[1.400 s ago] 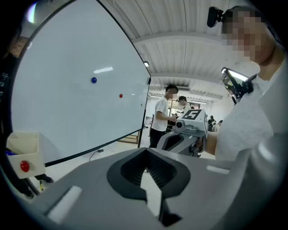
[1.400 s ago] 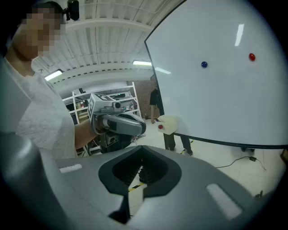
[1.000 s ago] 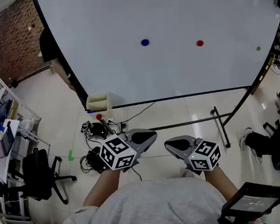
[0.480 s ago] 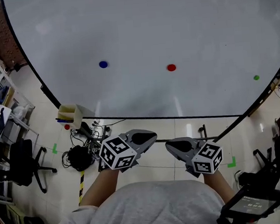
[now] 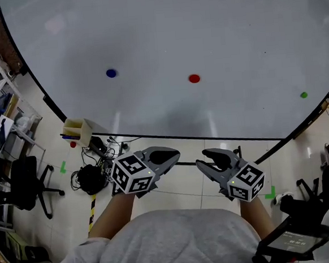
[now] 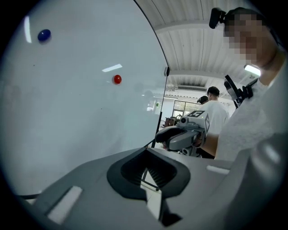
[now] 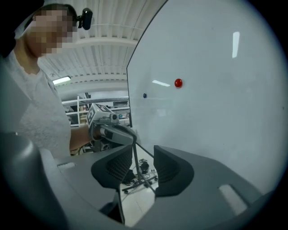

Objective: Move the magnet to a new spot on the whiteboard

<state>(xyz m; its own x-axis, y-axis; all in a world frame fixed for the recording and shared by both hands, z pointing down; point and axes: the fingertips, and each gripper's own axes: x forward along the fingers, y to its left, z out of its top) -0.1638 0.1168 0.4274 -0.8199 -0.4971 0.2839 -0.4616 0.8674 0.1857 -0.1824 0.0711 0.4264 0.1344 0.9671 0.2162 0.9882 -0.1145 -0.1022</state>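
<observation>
1. Left hand-held gripper [image 5: 172, 154]: jaws together, empty, held low before the body.
2. Right hand-held gripper [image 5: 208, 158]: jaws apart, nothing between; they have just been opening.
3. Red magnet [image 5: 194, 78]: mid-whiteboard [image 5: 230, 26], well apart from both. Likely target; approach square-on, straddle its rim, close firmly.
4. Versus a second ago: whiteboard fills more of the head view; right jaws were together.

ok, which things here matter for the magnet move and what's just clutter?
Job: whiteboard; red magnet, blue magnet, green magnet (which one is meant is unclear); right gripper, jaws just opened, nothing between them; left gripper, shut, empty.
Clutter: office chair, cable bundle, pale box at the board's corner, green floor tape.
</observation>
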